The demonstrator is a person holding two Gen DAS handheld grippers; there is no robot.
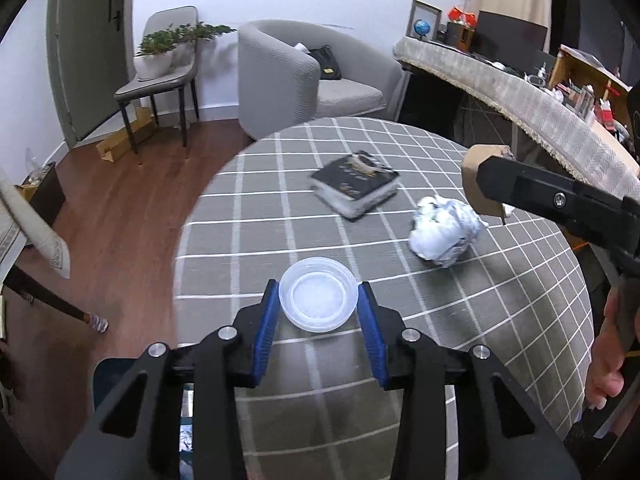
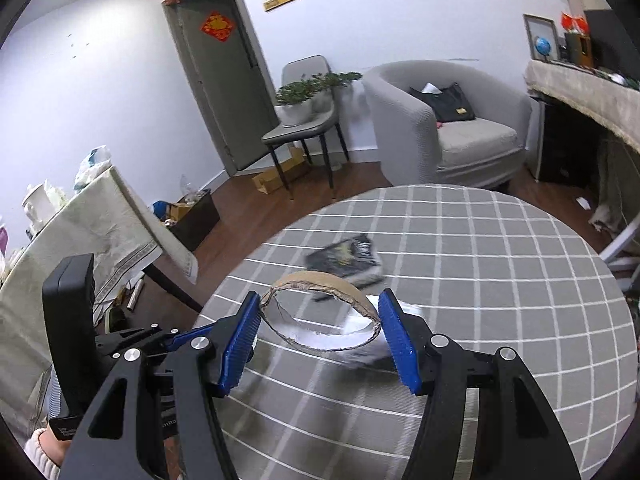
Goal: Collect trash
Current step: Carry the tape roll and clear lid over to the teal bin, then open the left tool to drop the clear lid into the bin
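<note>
My left gripper [image 1: 319, 286] is shut on a round clear plastic lid [image 1: 318, 300], its blue pads pressing on both sides, just above the grey checked tablecloth [image 1: 280, 184]. My right gripper [image 2: 320, 295] is shut on a torn brown cardboard ring [image 2: 320, 278], held above the table; in the left wrist view the cardboard ring [image 1: 474, 184] hangs at the right. A crumpled white paper ball [image 1: 444, 232] lies on the cloth, below and partly behind the ring in the right wrist view. A thick black book [image 1: 356, 188] lies beyond it.
Beyond the round table stand a grey armchair [image 2: 460, 128] with a black bag and a chair [image 2: 304, 128] carrying potted plants. A cloth-covered desk [image 1: 520, 92] runs along the right. A dark bin [image 2: 196, 216] sits on the wood floor by another covered table [image 2: 100, 232].
</note>
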